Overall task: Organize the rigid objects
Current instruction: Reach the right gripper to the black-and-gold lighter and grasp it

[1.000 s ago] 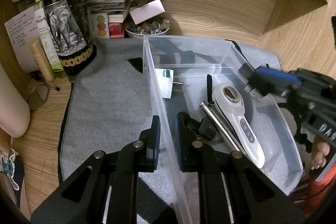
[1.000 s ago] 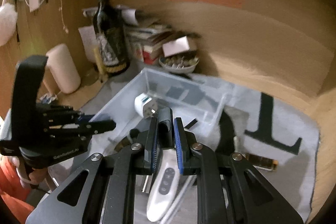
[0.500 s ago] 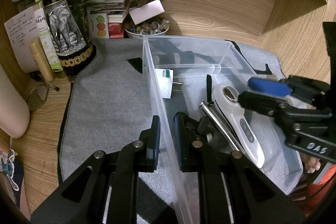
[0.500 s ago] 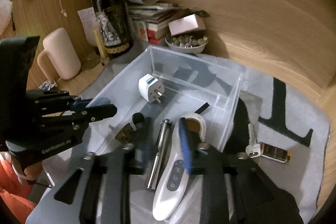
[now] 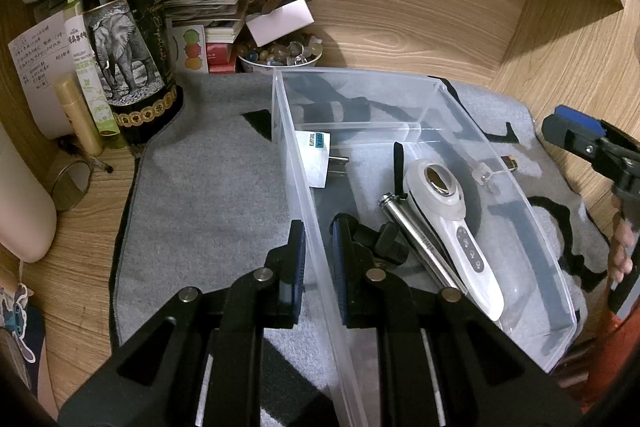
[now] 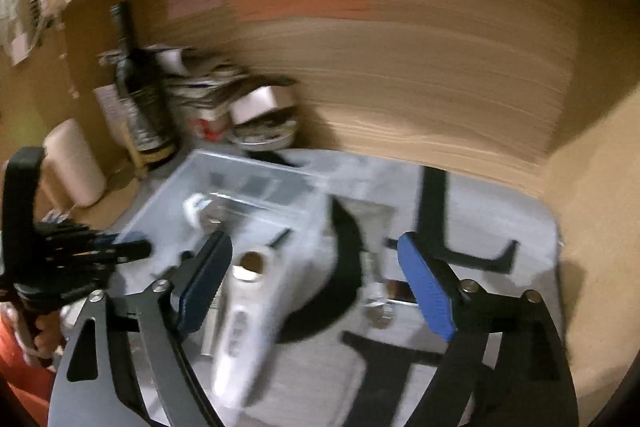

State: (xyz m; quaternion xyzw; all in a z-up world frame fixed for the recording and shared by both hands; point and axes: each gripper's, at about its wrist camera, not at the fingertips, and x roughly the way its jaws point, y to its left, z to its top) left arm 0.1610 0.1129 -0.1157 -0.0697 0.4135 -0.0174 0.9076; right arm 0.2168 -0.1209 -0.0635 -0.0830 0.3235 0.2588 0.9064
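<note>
A clear plastic bin stands on a grey mat. In it lie a white handheld device, a metal cylinder, a white plug adapter and a black piece. My left gripper is shut on the bin's left wall. My right gripper is open wide and empty above the bin's right edge; it also shows in the left wrist view. A small USB-like item lies on the mat right of the bin.
A dark wine bottle, a stack of papers and a bowl of stones stand at the back left against the wooden wall. A small round mirror and a beige rounded object sit left of the mat.
My right gripper has let go of the white device, which now lies in the bin, opened wide and pulled back to the right. The left gripper has stayed put.
</note>
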